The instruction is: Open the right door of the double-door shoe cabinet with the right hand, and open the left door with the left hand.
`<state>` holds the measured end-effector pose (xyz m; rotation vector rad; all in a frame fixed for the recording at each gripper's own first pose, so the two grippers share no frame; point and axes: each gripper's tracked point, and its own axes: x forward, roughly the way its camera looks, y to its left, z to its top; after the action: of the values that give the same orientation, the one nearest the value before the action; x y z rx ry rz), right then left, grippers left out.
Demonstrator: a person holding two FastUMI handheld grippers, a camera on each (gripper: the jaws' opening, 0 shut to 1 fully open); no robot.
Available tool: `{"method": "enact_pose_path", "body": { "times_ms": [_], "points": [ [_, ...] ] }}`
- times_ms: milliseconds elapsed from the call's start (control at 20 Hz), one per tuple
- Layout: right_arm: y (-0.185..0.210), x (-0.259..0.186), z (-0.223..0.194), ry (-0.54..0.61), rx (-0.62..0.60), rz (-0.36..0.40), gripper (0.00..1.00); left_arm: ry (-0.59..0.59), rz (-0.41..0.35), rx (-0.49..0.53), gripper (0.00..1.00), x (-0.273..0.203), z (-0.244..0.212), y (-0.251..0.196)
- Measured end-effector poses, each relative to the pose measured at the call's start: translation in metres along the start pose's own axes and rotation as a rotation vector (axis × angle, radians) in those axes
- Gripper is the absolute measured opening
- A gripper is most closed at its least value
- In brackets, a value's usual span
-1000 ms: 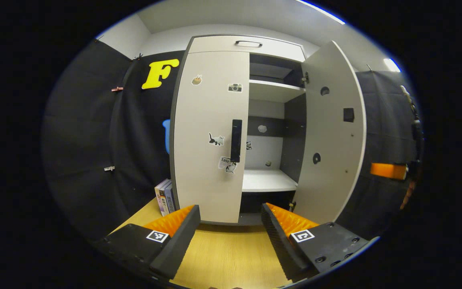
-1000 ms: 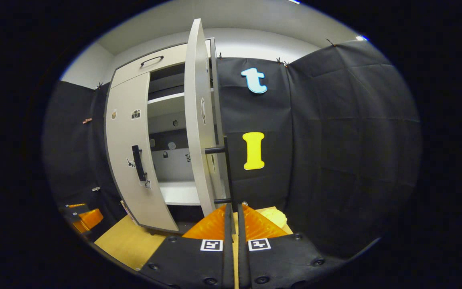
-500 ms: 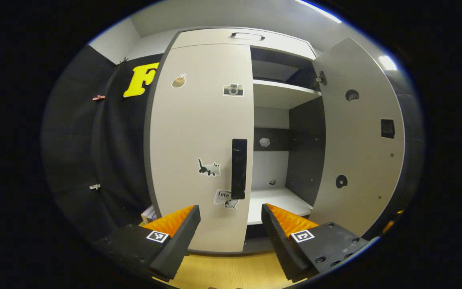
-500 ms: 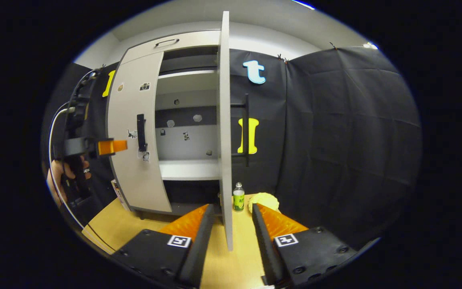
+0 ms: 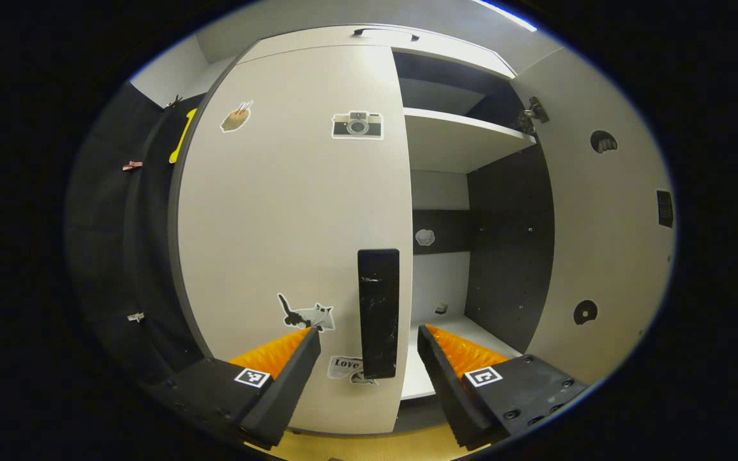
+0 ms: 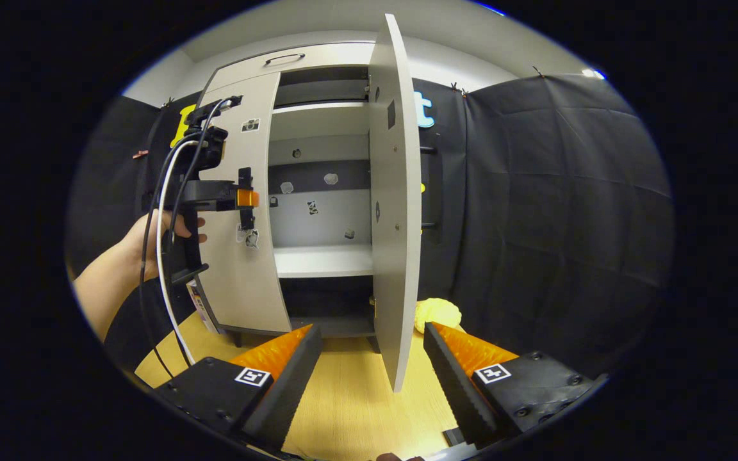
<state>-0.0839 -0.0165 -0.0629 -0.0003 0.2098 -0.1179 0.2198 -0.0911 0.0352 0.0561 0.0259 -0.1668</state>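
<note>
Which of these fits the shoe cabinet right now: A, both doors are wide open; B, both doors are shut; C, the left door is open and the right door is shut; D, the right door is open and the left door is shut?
D: the right door stands swung out, baring the shelves, while the left door lies flat and closed, its black handle between the open left gripper fingers.

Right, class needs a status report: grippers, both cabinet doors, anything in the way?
Both grippers open: left gripper straddling left door's handle, not clamped. Right door swung open, right gripper released. Left door closed. Nothing blocking.
</note>
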Motion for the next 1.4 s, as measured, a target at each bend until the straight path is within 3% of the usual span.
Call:
{"method": "enact_pose_path", "body": {
  "times_ms": [100,350,400,550,600,800,1050,1400],
  "points": [
    [0.0,-0.002,0.0,-0.002,-0.004,-0.026,0.99,-0.001,-0.001,0.011,0.89,0.008,-0.001,-0.001],
    [0.01,-0.003,0.001,0.0,-0.002,-0.074,0.99,0.011,-0.041,-0.045,0.61,0.02,-0.004,-0.011],
    [0.011,-0.004,0.003,-0.003,-0.011,-0.08,0.99,0.017,-0.039,-0.053,0.58,0.022,-0.006,-0.009],
    [0.012,-0.004,0.016,-0.038,-0.017,-0.085,0.98,0.017,-0.024,-0.069,0.37,0.023,-0.007,-0.005],
    [0.013,-0.004,0.018,-0.048,-0.017,-0.081,0.98,0.019,-0.018,-0.07,0.36,0.024,-0.008,-0.005],
    [0.023,0.012,0.015,-0.048,-0.023,-0.007,0.98,0.014,-0.036,-0.09,0.3,0.023,-0.009,-0.006],
    [0.036,0.027,0.006,-0.012,-0.041,0.151,0.98,0.022,0.004,-0.037,0.1,0.025,-0.01,-0.006],
    [0.033,0.029,0.003,0.012,0.012,0.327,0.98,0.041,0.071,-0.051,0.08,0.025,-0.011,-0.003]
  ]
}}
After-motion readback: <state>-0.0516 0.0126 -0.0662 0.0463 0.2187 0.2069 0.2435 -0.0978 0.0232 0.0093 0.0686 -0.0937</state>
